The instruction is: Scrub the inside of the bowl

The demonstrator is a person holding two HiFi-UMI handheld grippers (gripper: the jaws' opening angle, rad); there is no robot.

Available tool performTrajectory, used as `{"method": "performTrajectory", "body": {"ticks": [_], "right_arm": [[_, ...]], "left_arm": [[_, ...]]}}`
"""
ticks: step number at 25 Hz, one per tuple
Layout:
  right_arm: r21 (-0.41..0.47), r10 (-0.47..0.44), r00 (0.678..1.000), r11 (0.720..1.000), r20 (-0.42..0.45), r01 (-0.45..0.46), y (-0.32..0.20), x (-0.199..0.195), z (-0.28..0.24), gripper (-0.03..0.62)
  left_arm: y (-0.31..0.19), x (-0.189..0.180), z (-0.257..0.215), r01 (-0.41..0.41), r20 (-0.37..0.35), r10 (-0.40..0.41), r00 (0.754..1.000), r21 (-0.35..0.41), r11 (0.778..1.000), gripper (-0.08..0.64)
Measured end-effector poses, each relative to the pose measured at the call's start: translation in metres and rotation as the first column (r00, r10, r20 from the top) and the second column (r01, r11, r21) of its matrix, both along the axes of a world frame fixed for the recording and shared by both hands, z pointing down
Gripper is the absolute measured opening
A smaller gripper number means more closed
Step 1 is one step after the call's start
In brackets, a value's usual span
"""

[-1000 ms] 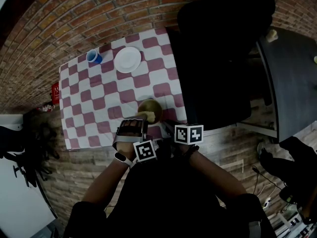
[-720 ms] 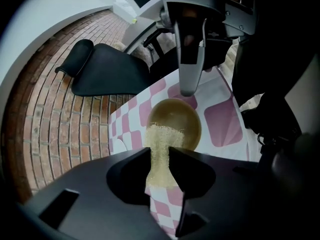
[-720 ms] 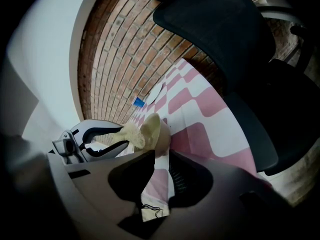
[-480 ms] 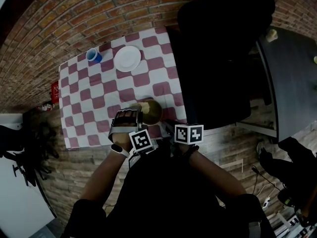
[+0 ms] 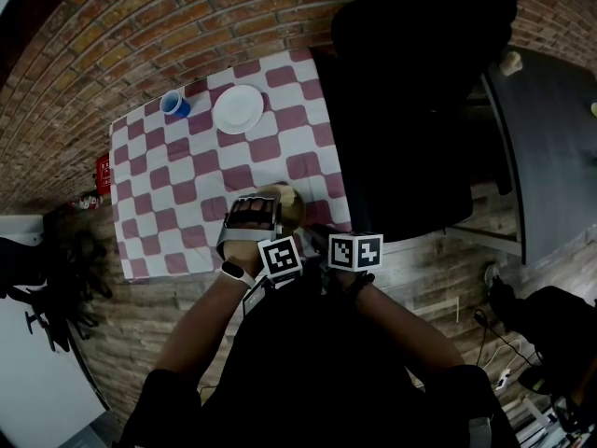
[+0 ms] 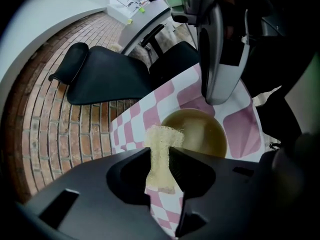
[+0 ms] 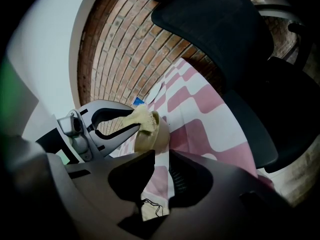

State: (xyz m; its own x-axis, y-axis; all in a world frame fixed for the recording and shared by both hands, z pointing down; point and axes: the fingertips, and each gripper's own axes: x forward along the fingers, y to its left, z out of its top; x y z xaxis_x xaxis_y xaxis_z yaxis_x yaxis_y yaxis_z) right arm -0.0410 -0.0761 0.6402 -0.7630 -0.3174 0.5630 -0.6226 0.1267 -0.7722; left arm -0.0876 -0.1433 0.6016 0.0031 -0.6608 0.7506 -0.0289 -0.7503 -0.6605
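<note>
On the near edge of the tabletop (image 5: 168, 194), which was covered by a cloth of red and white rounded squares, sat a round olive-brown bowl (image 6: 200, 131) with a smooth, glossy inside. The left gripper (image 6: 160, 154) was clamped on a pale yellow scrub sponge (image 6: 161, 136), a coarse, fibrous strip pinched narrow between the black jaws and flaring into a frayed tuft above them. That tuft sat at the bowl's rim, on the side toward the left gripper. The right gripper (image 7: 160, 154) had its jaws drawn to a thin slit at the opposite rim and appeared to pinch the bowl's thin wall. Farther back on the cloth lay a flat white round plate (image 5: 239, 109), with a small blue cup (image 5: 173, 105) just beside it. A black office chair (image 6: 110, 76) with a curved, matte backrest stood past the tabletop's edge, in front of rough red brickwork (image 5: 187, 26).
</note>
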Motion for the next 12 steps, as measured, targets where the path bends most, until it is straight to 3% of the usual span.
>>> {"method": "performTrajectory", "body": {"ticks": [4,10,12], "right_arm": [[-0.007,-0.001,1.0,1.0,0.002,0.001,0.002,-0.001,0.001,0.102],[-0.011,-0.008,1.0,1.0,0.006,0.008,0.002,-0.001,0.002,0.103],[-0.015,-0.006,1.0,1.0,0.009,0.006,0.001,-0.001,0.003,0.101]], "left_arm": [[0.007,0.012,0.004,-0.021,-0.014,0.021,1.0,-0.017,1.0,0.115],[0.026,0.001,0.011,-0.054,0.095,0.062,0.994,-0.085,0.995,0.115],[0.03,0.003,0.008,-0.047,0.053,0.051,0.997,-0.078,0.996,0.115]]}}
